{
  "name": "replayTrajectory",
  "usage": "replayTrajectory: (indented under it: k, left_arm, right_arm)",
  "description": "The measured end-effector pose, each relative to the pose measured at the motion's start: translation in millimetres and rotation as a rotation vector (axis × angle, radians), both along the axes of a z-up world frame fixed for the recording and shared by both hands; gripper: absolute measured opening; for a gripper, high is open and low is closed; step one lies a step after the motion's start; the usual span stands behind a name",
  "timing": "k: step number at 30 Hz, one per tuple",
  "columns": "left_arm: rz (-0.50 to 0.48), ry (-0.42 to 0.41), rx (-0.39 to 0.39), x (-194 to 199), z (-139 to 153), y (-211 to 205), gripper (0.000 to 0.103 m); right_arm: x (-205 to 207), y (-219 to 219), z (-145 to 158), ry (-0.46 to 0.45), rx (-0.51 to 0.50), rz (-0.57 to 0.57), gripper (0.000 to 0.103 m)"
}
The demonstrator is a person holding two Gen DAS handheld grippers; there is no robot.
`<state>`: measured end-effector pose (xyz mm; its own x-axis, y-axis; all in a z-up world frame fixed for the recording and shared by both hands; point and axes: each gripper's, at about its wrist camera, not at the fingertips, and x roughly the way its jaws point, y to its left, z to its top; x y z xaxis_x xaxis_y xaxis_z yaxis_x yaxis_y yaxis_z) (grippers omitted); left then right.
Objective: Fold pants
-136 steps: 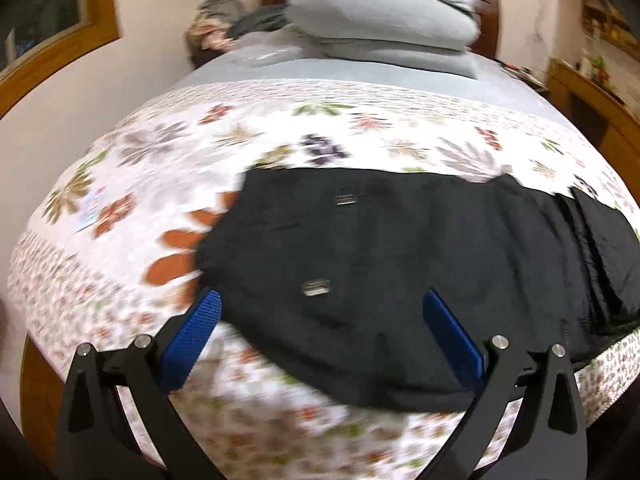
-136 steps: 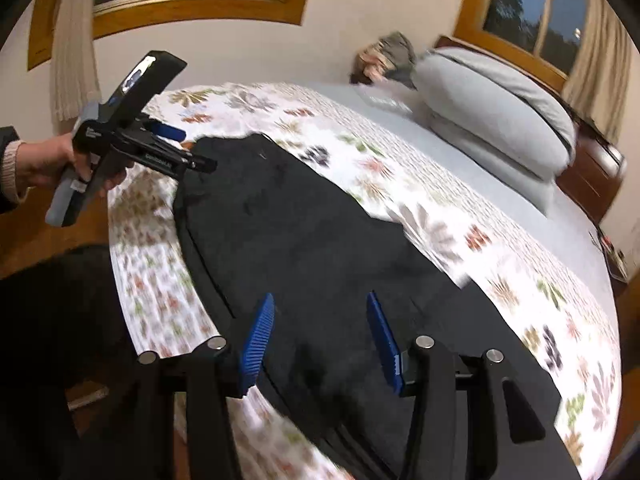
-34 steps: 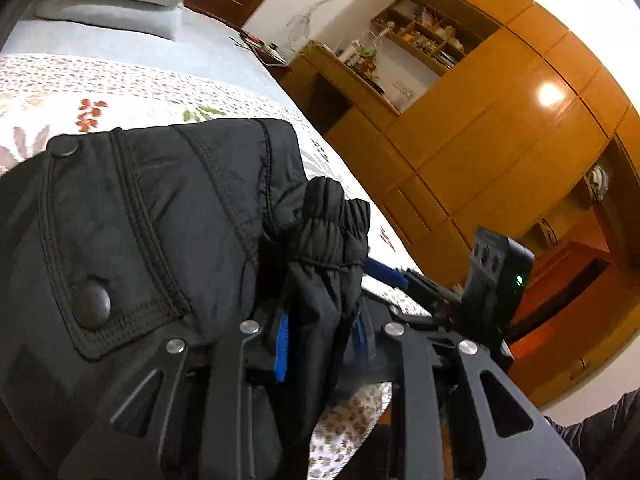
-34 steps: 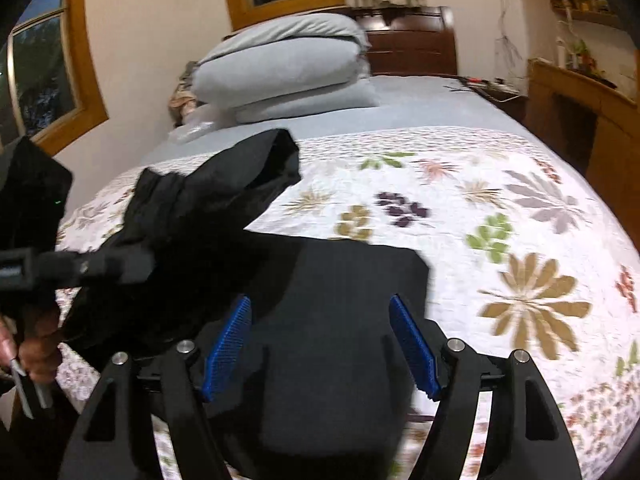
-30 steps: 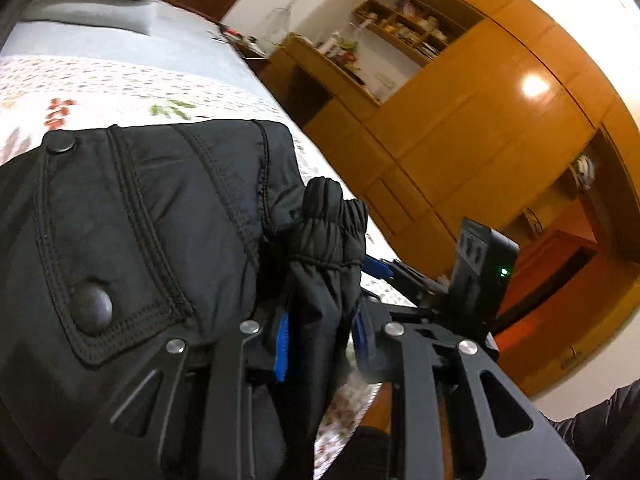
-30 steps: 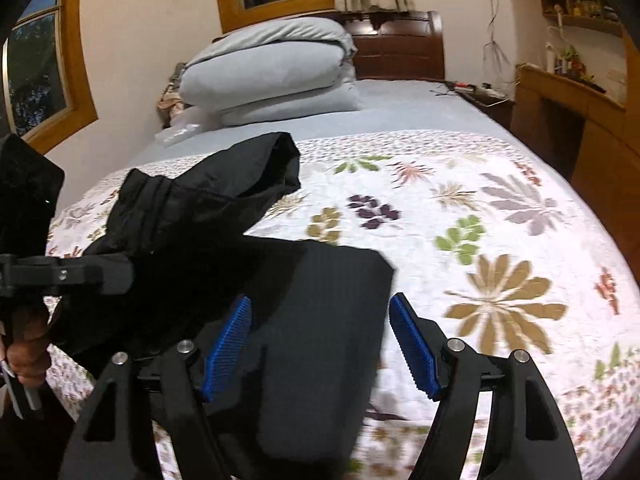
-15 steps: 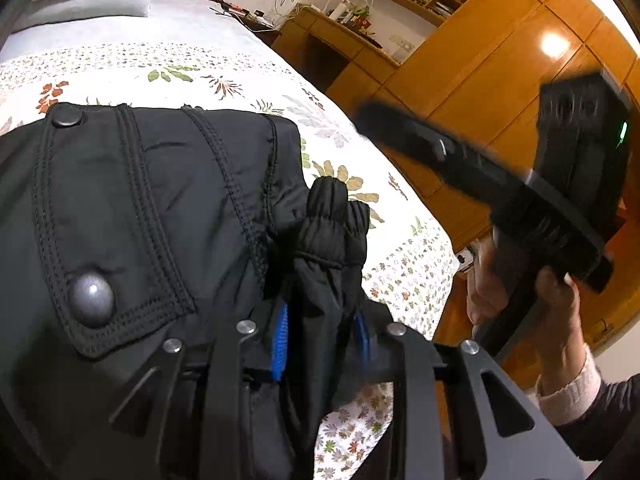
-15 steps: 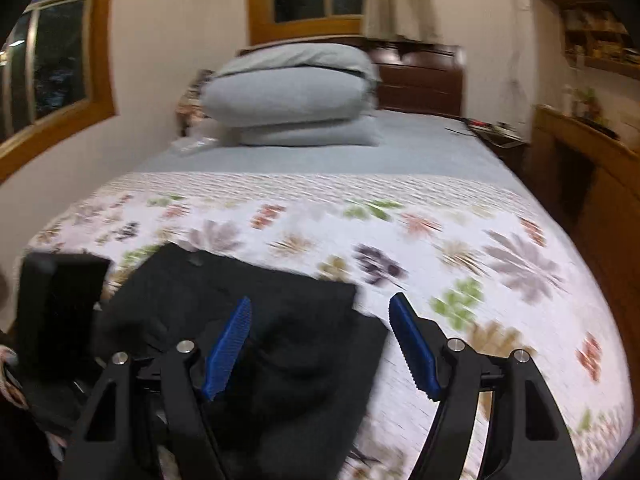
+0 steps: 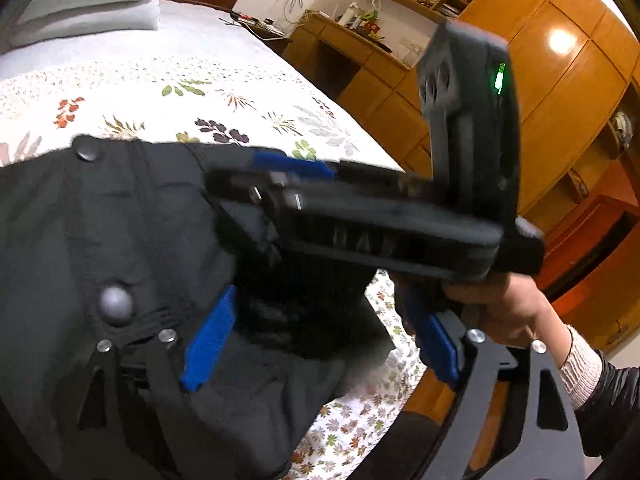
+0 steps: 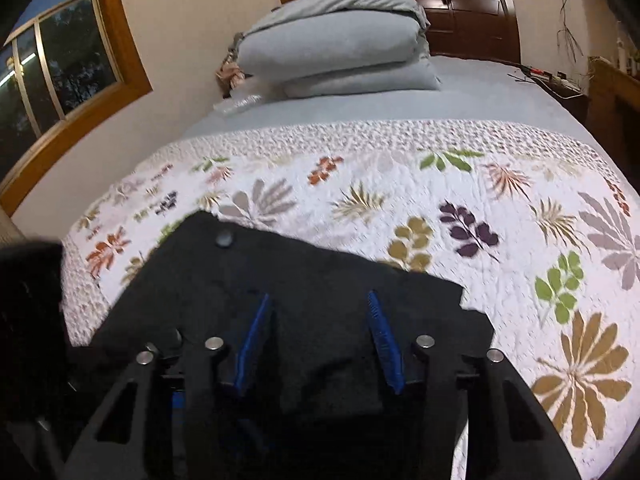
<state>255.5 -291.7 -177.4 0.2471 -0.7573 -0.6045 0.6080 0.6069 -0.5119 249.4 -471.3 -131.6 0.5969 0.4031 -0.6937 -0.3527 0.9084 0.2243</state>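
Observation:
The black pants (image 9: 120, 240) lie folded on the floral bedspread (image 9: 160, 92) at the near edge of the bed. A snap pocket faces up. My left gripper (image 9: 320, 340) is open just above the folded pants, its blue pads apart with nothing between them. My right gripper (image 10: 318, 340) is open over the same pants (image 10: 320, 280), low and close to the cloth. In the left wrist view the right gripper (image 9: 288, 168) crosses in front, held by a hand (image 9: 500, 304).
Grey pillows (image 10: 340, 52) are stacked at the headboard (image 10: 472, 20). Wooden cabinets (image 9: 540, 92) and a desk with shelves stand at the right of the bed. A window (image 10: 60, 68) is in the left wall. The bedspread (image 10: 440, 200) stretches beyond the pants.
My left gripper has opened and let go of the bunched pants cloth. The pants now lie flat. My right gripper has swung in low over the pants.

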Motion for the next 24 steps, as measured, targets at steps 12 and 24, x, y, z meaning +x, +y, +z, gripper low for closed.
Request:
replayTrajectory:
  k: [12,24]
  left_arm:
    - [0.023,-0.160,0.155,-17.6,28.0,26.4,0.091]
    - [0.158,-0.224,0.238,-12.5,53.1,64.6,0.101]
  right_arm:
    - [-28.0,-15.9,-23.2,0.055,-0.016,-0.056,0.050]
    - [-46.6,-12.5,-23.7,0.073,-0.081,-0.068,0.051]
